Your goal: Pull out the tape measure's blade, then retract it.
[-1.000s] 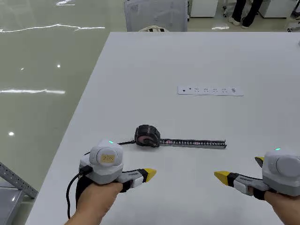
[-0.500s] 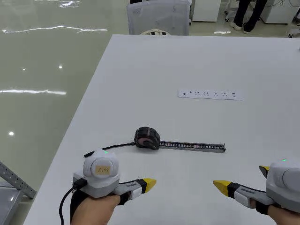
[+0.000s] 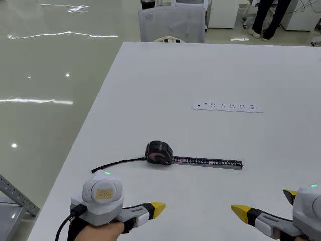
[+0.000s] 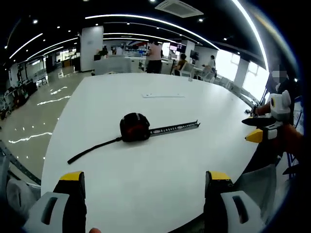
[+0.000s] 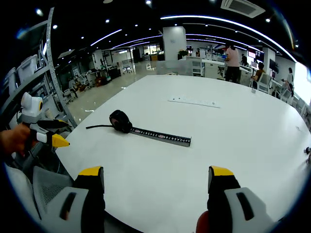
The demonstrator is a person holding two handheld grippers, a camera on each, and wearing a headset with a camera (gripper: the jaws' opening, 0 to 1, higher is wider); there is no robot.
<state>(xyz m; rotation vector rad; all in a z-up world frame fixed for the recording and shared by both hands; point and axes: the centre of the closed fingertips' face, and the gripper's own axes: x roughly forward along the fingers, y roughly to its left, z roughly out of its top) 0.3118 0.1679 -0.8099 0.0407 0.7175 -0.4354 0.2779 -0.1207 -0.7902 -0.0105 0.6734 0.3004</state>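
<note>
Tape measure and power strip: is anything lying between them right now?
Nothing. In the head view, the stretch of white table between the tape measure and the power strip is bare.

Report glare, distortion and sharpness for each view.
Head view: sharp, evenly lit, straight table edges, bright streaks of glare on the glossy floor. Left gripper view: fisheye bends the table into an oval; tape measure crisp. Right gripper view: same bending, ceiling lights curve into arcs.
</note>
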